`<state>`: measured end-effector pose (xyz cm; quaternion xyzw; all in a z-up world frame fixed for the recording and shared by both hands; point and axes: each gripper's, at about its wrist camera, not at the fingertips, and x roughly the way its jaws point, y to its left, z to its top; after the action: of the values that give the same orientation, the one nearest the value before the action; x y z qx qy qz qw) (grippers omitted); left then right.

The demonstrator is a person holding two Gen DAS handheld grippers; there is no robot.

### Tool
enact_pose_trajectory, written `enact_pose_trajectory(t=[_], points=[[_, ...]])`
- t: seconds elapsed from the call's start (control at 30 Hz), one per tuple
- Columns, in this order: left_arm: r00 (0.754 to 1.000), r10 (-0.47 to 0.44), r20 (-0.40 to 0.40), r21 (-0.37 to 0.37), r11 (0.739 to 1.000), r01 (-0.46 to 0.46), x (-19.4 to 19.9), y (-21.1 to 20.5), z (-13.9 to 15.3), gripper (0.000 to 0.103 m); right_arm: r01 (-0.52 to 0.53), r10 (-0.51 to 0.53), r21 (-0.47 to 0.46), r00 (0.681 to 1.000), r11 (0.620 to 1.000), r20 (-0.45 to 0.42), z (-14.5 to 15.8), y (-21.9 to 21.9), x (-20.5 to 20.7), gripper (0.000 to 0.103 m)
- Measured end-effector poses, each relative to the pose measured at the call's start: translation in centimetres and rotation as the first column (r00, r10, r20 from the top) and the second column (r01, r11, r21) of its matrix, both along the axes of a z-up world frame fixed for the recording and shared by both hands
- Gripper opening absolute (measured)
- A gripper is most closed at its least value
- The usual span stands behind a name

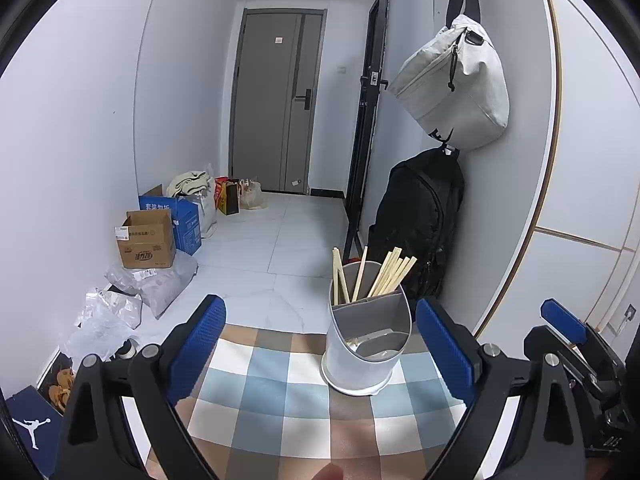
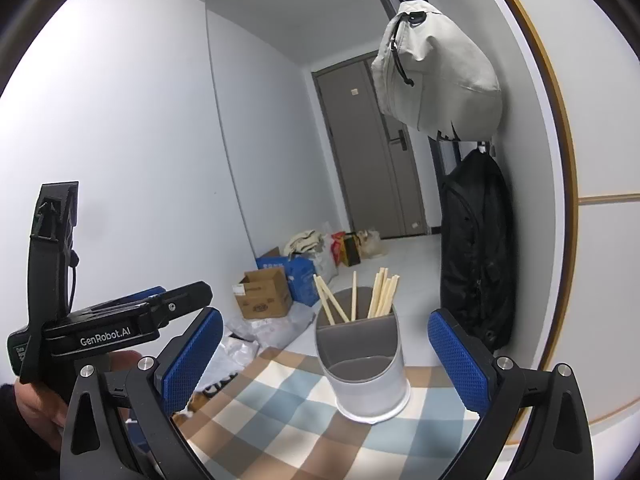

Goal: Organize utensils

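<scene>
Biggest thing here is the hallway itself: pale walls, light floor tiles, and a grey door [image 1: 276, 104] at the far end. On the wall to the right hangs a light grey bag [image 1: 452, 84], with a black backpack [image 1: 420, 220] hanging just under it. Along the left wall there's a messy pile: a blue box [image 1: 188, 224], a brown cardboard box [image 1: 146, 244] in front of it, and some plastic bags [image 1: 120, 304] nearer the camera.

Up close is a table with a checkered cloth [image 1: 256, 396] in blue, tan and white. Standing upright on it, near the far edge, is the white utensil holder [image 1: 360, 360] with a grey divider inside. The wooden chopsticks [image 1: 390, 272] all sit in the back compartment, leaning different ways. The front compartment looks mostly bare, though I can't quite make out what's at the bottom.

Left gripper [image 1: 320, 344] has its blue pads spread wide, nothing between them, holder just ahead. Right gripper [image 2: 326, 360] is the same, pads wide apart, holding nothing, with the holder in front of them.
</scene>
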<state>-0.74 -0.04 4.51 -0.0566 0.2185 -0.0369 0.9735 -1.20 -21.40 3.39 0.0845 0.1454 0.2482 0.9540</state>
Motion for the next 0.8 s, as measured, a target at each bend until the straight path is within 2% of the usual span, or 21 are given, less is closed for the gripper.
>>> enact_pose_trajectory(t=[0.8], points=[[1.0, 0.025, -0.018, -0.011, 1.0, -0.025, 0.3, -0.1, -1.1, 0.093, 0.002, -0.002, 0.012, 1.0, 1.0, -0.003, -0.1, -0.3, 0.1, 0.103]])
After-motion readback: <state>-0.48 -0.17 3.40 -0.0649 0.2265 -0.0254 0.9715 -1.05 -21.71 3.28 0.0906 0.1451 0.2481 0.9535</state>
